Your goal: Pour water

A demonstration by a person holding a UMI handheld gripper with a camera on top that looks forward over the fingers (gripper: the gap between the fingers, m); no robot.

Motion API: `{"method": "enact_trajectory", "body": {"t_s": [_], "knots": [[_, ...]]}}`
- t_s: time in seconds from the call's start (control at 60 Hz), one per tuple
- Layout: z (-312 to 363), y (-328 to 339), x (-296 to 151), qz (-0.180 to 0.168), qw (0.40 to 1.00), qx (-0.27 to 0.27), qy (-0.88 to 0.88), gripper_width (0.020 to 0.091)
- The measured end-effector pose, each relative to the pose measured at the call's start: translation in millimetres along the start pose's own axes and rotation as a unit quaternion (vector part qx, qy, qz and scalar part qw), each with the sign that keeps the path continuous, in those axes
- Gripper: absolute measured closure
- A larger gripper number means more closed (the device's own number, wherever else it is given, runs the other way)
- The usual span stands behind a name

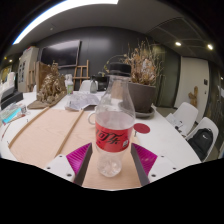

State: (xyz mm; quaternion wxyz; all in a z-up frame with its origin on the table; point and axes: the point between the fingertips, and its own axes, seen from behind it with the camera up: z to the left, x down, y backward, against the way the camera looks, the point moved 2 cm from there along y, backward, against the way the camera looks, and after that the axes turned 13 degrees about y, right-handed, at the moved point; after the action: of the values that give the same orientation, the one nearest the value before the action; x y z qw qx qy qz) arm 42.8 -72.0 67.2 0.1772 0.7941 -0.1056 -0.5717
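A clear plastic bottle (113,130) with a red label and a black cap stands upright between my fingers, a little water in its lower part. My gripper (113,162) is shut on the bottle: the magenta pads (143,158) press its sides just below the label. Beneath it lies the light wooden table (45,135). A small red object (141,128) sits on the table just beyond the bottle to the right; I cannot tell what it is.
A dark pot with dried plants (143,88) stands behind the bottle. Another dried arrangement (50,88) is at the far left of the table, and a blue item (12,115) lies near its left edge. White chairs (186,116) are at the right.
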Motion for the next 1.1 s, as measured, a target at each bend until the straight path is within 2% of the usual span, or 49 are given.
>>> {"method": "enact_trajectory", "body": {"t_s": [0.067,0.117,0.167,0.3,0.367,0.567,0.817,0.967,1.1], "knots": [[1.3,-9.2,3.1,0.005,1.000,0.004,-0.012,0.0487],[-0.3,-12.6,2.0,0.000,1.000,0.009,-0.024,0.0668],[-1.5,-11.9,2.4,0.001,0.999,0.015,-0.035,0.0681],[-9.6,-10.0,5.8,0.004,0.999,0.033,-0.043,0.0836],[-9.1,-9.4,5.1,0.007,0.999,0.031,-0.040,0.0889],[-41.7,-6.6,-16.7,0.013,0.998,0.059,-0.005,0.0891],[-146.7,-24.1,-65.6,0.032,0.980,0.138,0.137,0.0890],[-203.6,-57.2,-94.0,0.050,0.936,0.190,0.292,0.0891],[-220.8,-98.9,-121.1,0.042,0.868,0.210,0.447,0.0891]]}}
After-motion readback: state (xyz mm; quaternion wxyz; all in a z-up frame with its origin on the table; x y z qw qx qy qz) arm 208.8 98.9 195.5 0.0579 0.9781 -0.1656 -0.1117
